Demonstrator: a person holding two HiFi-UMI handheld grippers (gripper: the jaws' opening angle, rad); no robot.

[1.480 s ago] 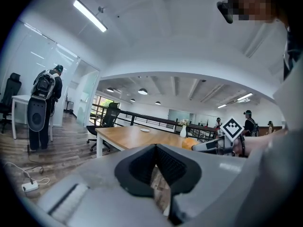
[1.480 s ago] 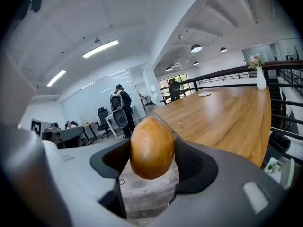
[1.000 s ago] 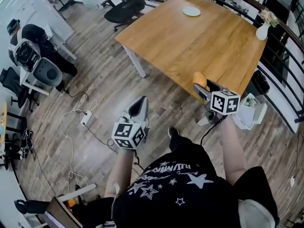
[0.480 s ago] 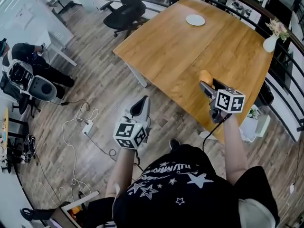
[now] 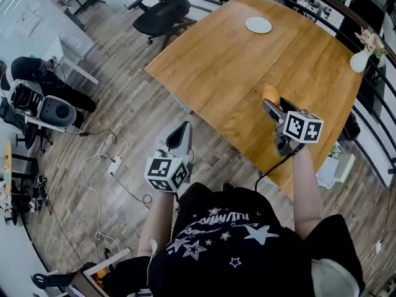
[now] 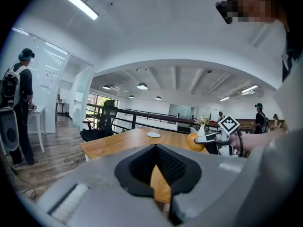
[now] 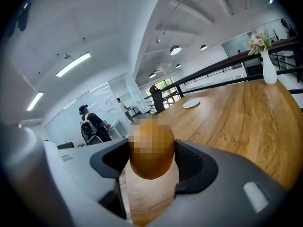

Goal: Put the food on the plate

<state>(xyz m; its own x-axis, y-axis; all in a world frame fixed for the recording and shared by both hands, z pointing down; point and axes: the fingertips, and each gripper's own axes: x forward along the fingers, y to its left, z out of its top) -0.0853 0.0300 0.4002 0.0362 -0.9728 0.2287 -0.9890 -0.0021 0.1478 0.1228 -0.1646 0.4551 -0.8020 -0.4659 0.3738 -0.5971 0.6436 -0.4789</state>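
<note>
Right tool (image 7: 151,163) around food (image 7: 150,143), perhaps bread

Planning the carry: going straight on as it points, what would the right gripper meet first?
With the round orange-brown food in its jaws, probably the bare wooden tabletop, short of the small white plate; depth is unclear.

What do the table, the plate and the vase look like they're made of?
Table: wood or wood-look laminate, satin; brown grain lines run along the top. Plate: probably glazed ceramic, plain white and smooth, though too small to be sure. Vase: white, smooth, likely ceramic or glass; the right gripper view shows an even, unpatterned surface.
</note>
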